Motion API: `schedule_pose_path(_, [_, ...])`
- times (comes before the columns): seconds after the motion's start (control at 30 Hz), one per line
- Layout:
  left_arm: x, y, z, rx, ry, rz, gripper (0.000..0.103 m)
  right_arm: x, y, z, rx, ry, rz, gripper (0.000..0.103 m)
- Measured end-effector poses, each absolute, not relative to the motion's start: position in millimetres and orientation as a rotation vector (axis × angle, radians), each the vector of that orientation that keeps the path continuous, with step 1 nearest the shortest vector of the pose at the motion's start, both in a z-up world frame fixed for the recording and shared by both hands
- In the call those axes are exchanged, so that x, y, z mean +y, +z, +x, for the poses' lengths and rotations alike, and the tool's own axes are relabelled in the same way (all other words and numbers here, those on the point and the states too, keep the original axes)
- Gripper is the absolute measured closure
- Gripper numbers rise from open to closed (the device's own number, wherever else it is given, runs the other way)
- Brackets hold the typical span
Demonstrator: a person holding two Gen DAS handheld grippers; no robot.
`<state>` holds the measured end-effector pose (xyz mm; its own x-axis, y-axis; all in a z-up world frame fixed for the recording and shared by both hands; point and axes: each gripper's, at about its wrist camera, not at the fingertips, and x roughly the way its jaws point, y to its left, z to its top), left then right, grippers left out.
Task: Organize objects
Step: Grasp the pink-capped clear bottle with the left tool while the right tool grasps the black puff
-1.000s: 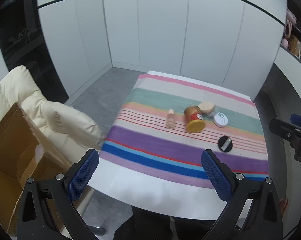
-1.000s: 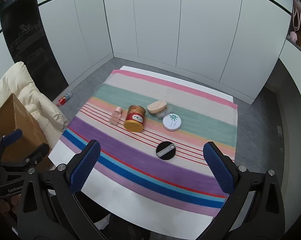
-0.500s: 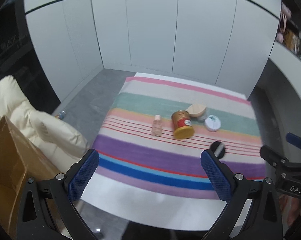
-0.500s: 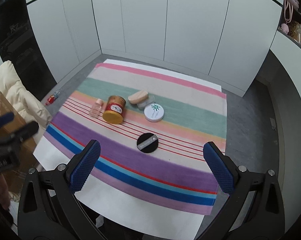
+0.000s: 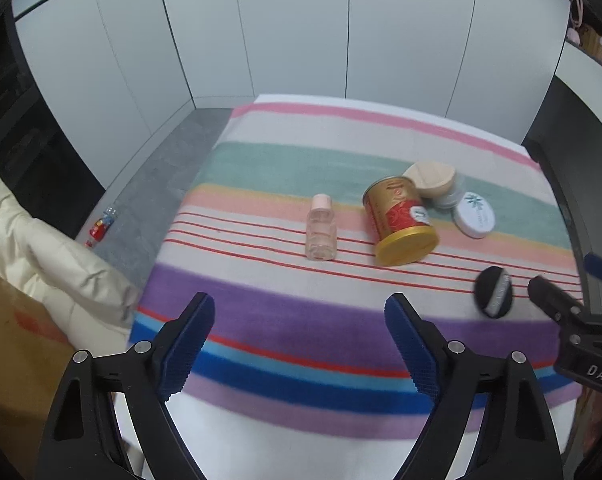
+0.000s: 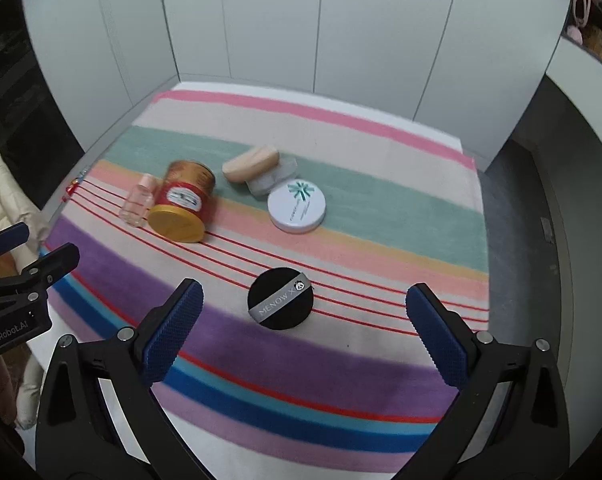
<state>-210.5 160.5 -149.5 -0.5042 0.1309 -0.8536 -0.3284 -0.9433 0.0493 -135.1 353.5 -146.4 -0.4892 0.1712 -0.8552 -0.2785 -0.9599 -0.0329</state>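
Both grippers have dropped closer over the last second, so picking looks about to start. In the left wrist view the left gripper (image 5: 299, 338) gapes empty below the small bottle (image 5: 321, 228) at centre; the tin (image 5: 399, 220) lies right of it; lower centre in the right view, the right gripper (image 6: 301, 340), also wide and empty, frames the black puff (image 6: 280, 298); nothing lifted yet.

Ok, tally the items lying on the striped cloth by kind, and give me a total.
Bottles: 1, the small clear bottle with a pink cap.
Cans: 1, the red and gold can on its side.
Puffs: 2, the beige puff and the black puff.
Compacts: 2, the white compact and the clear case under the beige puff.
Total: 6
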Motion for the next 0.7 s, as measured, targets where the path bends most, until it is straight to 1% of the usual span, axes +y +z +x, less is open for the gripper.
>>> schedule_pose_path(0.07, [166,-161,-219,0.308,2.485,-1.397,0.018,357,-164,-141,0.191,2.477,-1.461,0.005])
schedule_pose_path(0.13, [170,-170,-226,0.327,2.482,-1.396,0.019,359,-179,-144,0.184,2.451,-1.487,0.007])
schedule_pose_path(0.23, [174,-184,-236,0.337,2.49,-1.398,0.019,363,-197,-147,0.199,2.438,-1.521,0.008])
schedule_pose_path(0.3, [175,-193,-243,0.323,2.491,-1.407,0.019,361,-205,-149,0.171,2.447,-1.537,0.011])
schedule_pose_path(0.4, [174,-202,-254,0.287,2.489,-1.427,0.019,356,-211,-151,0.136,2.468,-1.549,0.012])
schedule_pose_path(0.47, [176,-206,-259,0.29,2.485,-1.424,0.021,352,-215,-154,0.099,2.47,-1.557,0.012])
schedule_pose_path(0.57, [180,-210,-267,0.307,2.484,-1.407,0.022,353,-221,-156,0.128,2.463,-1.56,0.019])
schedule_pose_path(0.6, [181,-211,-270,0.308,2.484,-1.406,0.023,353,-224,-156,0.136,2.458,-1.572,0.025])
schedule_pose_path(0.67, [182,-213,-277,0.299,2.479,-1.404,0.025,351,-225,-156,0.135,2.472,-1.56,0.027])
schedule_pose_path(0.7, [182,-215,-280,0.298,2.477,-1.405,0.029,351,-225,-157,0.126,2.475,-1.552,0.029])
